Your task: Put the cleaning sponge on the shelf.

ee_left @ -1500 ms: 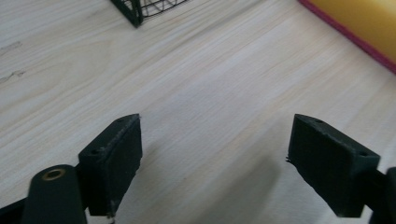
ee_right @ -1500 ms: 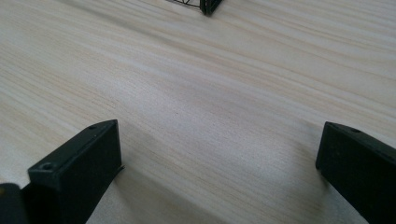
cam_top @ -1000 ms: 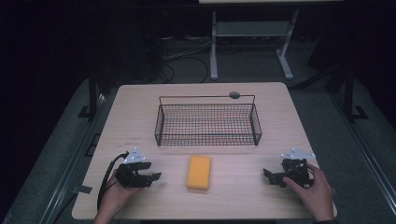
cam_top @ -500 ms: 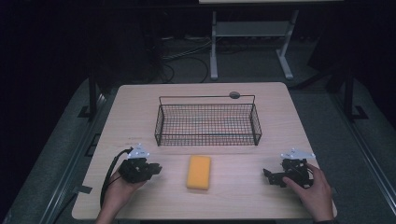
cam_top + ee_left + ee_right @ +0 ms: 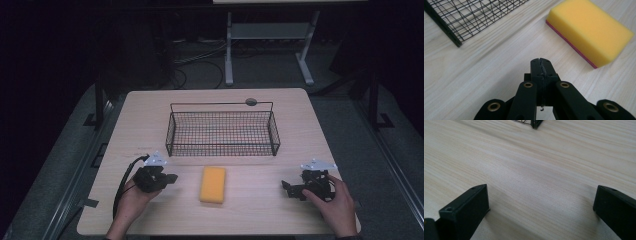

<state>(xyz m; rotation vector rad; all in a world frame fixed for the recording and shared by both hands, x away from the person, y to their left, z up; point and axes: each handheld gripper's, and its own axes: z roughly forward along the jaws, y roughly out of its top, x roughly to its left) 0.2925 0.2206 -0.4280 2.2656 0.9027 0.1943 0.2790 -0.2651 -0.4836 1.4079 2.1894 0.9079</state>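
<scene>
count: 1 sponge (image 5: 213, 184), 1 wire basket (image 5: 222, 129), 2 grippers, 1 round dark disc (image 5: 251, 102) by the far edge of the table (image 5: 140, 120).
sponge: yellow with a thin red underside, flat on the table, middle of the near half, just in front of the basket and apart from it.
sponge axis: long axis runs near edge to far edge, short end facing the basket.
basket: black, long side parallel to the far edge, centred.
left gripper (image 5: 171, 178): near-left, jaws clenched on nothing, tip aimed toward the sponge, not touching.
right gripper (image 5: 287, 188): near-right, jaws spread wide over bare wood.
</scene>
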